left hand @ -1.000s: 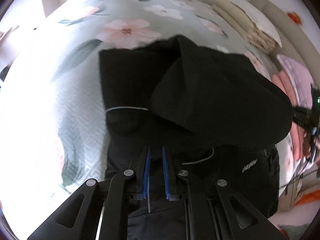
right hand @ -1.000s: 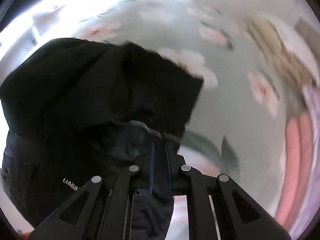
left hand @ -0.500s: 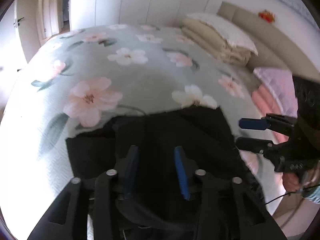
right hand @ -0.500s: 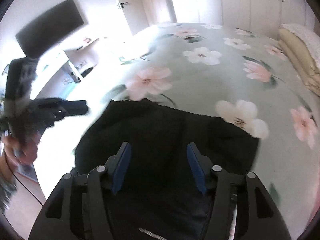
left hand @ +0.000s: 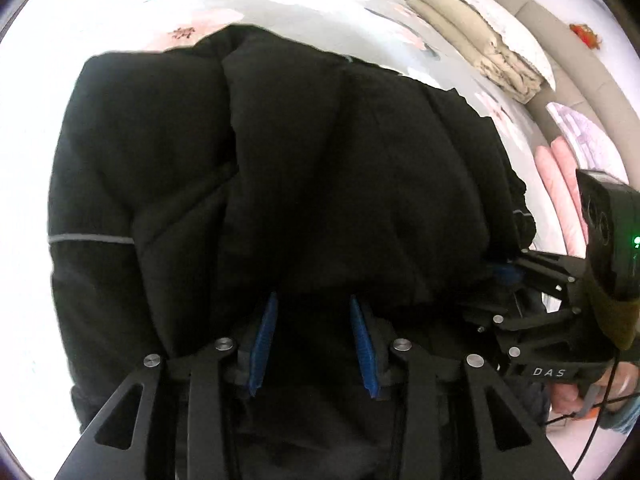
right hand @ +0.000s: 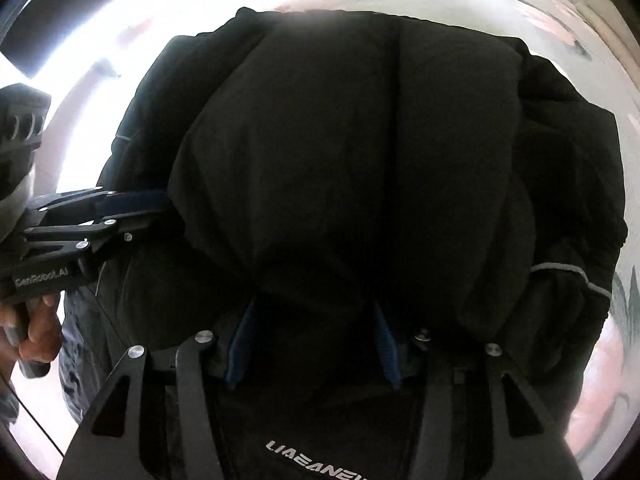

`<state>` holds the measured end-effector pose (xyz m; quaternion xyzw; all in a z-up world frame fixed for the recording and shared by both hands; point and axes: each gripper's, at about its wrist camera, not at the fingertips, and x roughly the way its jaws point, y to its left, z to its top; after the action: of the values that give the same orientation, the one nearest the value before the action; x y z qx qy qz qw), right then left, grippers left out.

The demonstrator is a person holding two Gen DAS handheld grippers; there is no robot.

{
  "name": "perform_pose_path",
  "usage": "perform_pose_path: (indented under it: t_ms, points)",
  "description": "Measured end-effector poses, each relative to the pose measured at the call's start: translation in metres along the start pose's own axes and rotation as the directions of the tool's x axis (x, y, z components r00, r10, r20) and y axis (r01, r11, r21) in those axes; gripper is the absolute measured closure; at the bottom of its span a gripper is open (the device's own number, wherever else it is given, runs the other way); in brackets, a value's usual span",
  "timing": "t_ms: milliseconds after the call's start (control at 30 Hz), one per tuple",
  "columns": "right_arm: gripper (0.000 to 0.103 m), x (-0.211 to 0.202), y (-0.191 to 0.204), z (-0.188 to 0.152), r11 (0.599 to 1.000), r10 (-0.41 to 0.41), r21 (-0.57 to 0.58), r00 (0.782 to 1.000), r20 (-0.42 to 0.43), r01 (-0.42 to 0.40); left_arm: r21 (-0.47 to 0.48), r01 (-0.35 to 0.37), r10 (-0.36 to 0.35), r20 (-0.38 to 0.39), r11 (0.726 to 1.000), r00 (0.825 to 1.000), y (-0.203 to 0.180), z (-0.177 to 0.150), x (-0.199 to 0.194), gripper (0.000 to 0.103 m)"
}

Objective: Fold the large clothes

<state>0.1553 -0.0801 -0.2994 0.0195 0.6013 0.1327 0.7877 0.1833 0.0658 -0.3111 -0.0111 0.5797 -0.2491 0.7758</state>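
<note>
A large black padded jacket [left hand: 304, 168] lies bunched and folded over on a floral bedspread [left hand: 320, 4]. It fills the right wrist view too [right hand: 360, 160]. My left gripper [left hand: 314, 300] is open, its blue fingers [left hand: 264, 336] pushed under the folded edge of the jacket. My right gripper [right hand: 314, 306] is open, its blue fingers [right hand: 386, 344] also tucked under the fold. The fingertips of both are hidden by cloth. The right gripper shows at the right of the left wrist view [left hand: 508, 276]; the left gripper shows at the left of the right wrist view [right hand: 132, 204].
Folded beige bedding [left hand: 476, 44] and pink quilts [left hand: 560, 184] are stacked at the bed's far right. White letters [right hand: 320, 460] mark the jacket near the right gripper. A dark screen [right hand: 64, 12] hangs on the left wall.
Both grippers, shut on the jacket a second ago, opened and lifted clear, then dropped back low with open jaws under the fold. The jacket is now folded into a thicker bundle.
</note>
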Motion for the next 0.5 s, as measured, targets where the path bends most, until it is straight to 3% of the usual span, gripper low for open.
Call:
perform_pose_path:
  t_ms: [100, 167, 300, 367, 500]
  points:
    - [0.050, -0.023, 0.002, 0.010, 1.000, 0.026, 0.005, 1.000, -0.018, -0.026, 0.038, -0.018, 0.017, 0.040, 0.999, 0.999, -0.014, 0.003, -0.027, 0.064]
    - [0.050, -0.053, -0.001, 0.021, 0.999, 0.044, 0.013, 0.998, 0.043, -0.045, 0.040, -0.003, 0.000, 0.076, 0.999, 0.997, -0.023, 0.004, -0.048, 0.064]
    - [0.048, -0.081, -0.017, 0.060, 1.000, 0.003, 0.030, 0.989, 0.150, -0.008, 0.022, 0.061, -0.063, 0.108, 0.998, 0.992, -0.034, 0.000, -0.064, 0.064]
    - [0.048, -0.071, -0.028, 0.084, 0.999, -0.016, 0.041, 0.988, 0.152, 0.009, 0.026, 0.041, -0.044, 0.090, 0.999, 0.995, -0.039, -0.004, -0.055, 0.062]
    - [0.048, -0.020, -0.039, 0.102, 0.994, -0.095, 0.048, 0.995, 0.041, 0.093, -0.022, -0.013, 0.013, 0.018, 1.000, 1.000, -0.033, -0.012, -0.012, 0.060]
